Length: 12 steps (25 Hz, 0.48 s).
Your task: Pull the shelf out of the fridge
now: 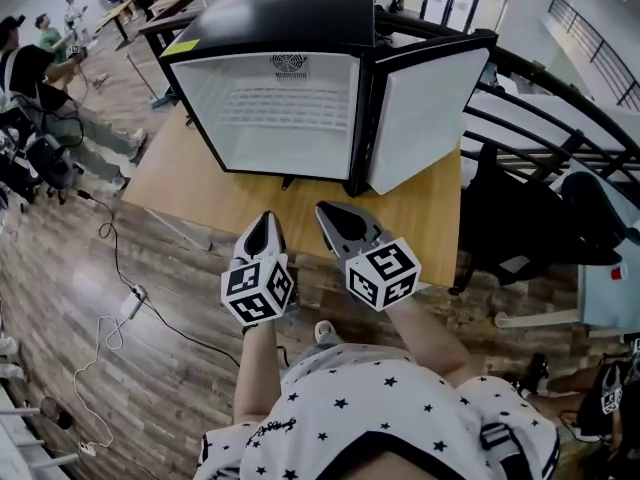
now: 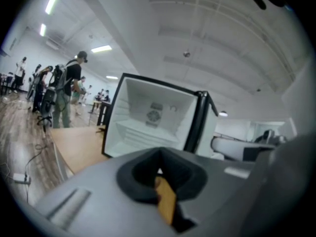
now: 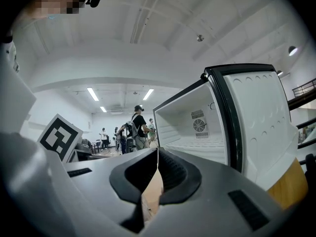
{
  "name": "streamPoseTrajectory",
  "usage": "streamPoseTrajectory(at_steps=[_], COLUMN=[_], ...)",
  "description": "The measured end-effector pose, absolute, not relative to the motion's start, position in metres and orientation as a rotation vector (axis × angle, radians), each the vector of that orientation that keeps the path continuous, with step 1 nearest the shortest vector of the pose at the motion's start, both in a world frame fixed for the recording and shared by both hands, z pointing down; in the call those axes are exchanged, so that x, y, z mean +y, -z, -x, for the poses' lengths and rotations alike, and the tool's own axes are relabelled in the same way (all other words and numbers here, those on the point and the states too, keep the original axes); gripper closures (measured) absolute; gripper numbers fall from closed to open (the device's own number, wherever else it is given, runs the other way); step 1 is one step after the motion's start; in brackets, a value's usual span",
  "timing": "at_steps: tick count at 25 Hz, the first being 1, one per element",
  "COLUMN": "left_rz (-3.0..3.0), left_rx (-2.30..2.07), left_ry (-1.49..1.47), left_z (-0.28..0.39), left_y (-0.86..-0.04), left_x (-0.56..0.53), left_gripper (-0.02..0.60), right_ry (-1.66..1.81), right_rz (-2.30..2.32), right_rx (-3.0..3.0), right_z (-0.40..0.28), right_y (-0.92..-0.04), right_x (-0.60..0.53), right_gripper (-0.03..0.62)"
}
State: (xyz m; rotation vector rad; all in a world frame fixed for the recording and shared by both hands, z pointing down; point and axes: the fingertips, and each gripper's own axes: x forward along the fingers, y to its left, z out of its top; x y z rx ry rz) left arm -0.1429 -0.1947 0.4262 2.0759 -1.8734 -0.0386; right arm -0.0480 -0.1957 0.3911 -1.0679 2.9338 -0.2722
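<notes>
A black mini fridge (image 1: 290,38) stands on a wooden table (image 1: 180,173), its door (image 1: 425,118) swung open to the right. Inside the white cavity a white wire shelf (image 1: 285,108) lies level, about halfway up. My left gripper (image 1: 263,220) and right gripper (image 1: 326,211) hover side by side over the table's near edge, well short of the fridge and pointing at it. Both are shut with nothing between the jaws. The left gripper view shows the left gripper (image 2: 159,171) facing the open fridge (image 2: 148,122). From the right gripper (image 3: 157,152) I see the shelf (image 3: 197,143) and door (image 3: 256,127).
Cables and a power strip (image 1: 132,303) trail on the wood floor at left. Several people (image 1: 40,78) stand and sit at the far left. Black chairs (image 1: 520,218) and a railing (image 1: 560,98) crowd the table's right side.
</notes>
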Motion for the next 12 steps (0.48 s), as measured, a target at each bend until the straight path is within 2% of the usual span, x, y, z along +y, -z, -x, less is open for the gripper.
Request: streamPoseTrajectory(at_steps=[12], left_rz=[-2.122], left_rx=[-1.765], left_ry=[0.046], left_z=[0.174], left_y=[-0.439], left_x=[-0.257], left_gripper=[0.575], right_ry=[0.28], right_rz=[1.223], right_rx=[2.871], right_z=[0.067], right_y=[-0.397], right_x=[-0.243], right_gripper=[0.572])
